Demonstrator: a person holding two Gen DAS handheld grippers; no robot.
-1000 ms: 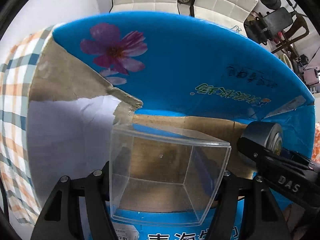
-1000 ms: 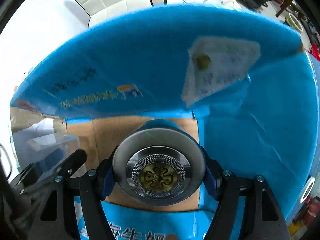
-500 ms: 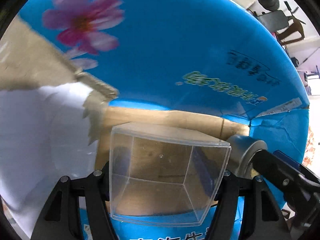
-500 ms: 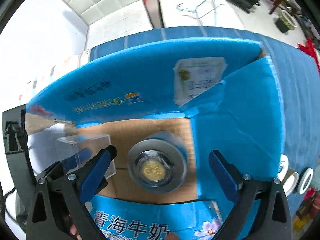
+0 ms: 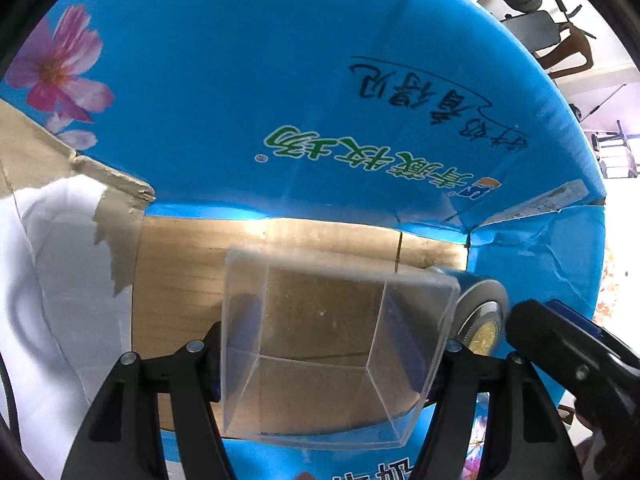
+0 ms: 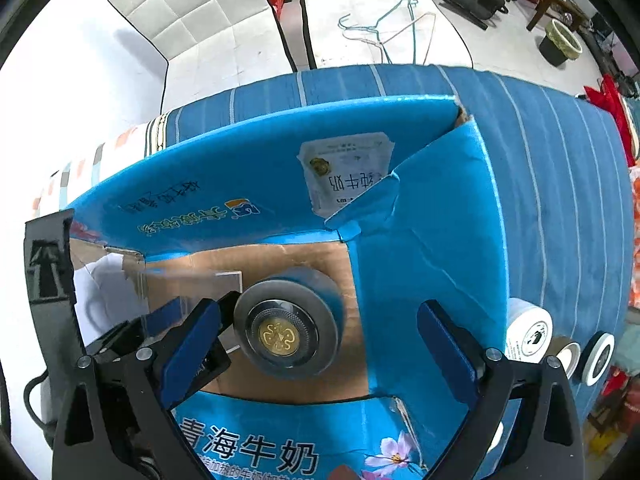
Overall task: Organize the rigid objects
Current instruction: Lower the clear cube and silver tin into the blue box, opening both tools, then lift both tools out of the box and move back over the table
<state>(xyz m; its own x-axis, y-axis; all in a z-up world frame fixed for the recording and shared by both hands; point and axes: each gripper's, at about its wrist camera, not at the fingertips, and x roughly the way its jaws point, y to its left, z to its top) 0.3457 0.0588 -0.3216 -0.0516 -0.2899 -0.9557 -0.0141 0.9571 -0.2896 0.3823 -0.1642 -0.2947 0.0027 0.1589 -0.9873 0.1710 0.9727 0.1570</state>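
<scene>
Two items counted in or over the blue milk carton box (image 6: 248, 168): one round metal tin (image 6: 286, 330) with a gold emblem, and one clear plastic box (image 5: 332, 344). Tin lying on the cardboard floor of the carton, near the right inner wall, with nothing gripping it. Right gripper (image 6: 320, 340) hanging above the tin, pointing straight down, jaws standing wide apart and touching nothing. So, by judgement, tin delivered and this part done.

Clear plastic box not yet released: clamped between the jaws of the left gripper (image 5: 332, 364), blue pads pressing on its two side walls, low inside the carton and just beside the tin. Whether its bottom already rests on the cardboard, cannot tell. Remaining for this item: setting down and letting go.

Outside the carton, on the blue striped cloth (image 6: 560, 200) of the bench, three small cylindrical containers (image 6: 528, 330) counted at the right edge of the right wrist view, lying on their sides close together. Probably still to be put away, though not certain that they belong to the task.
</scene>
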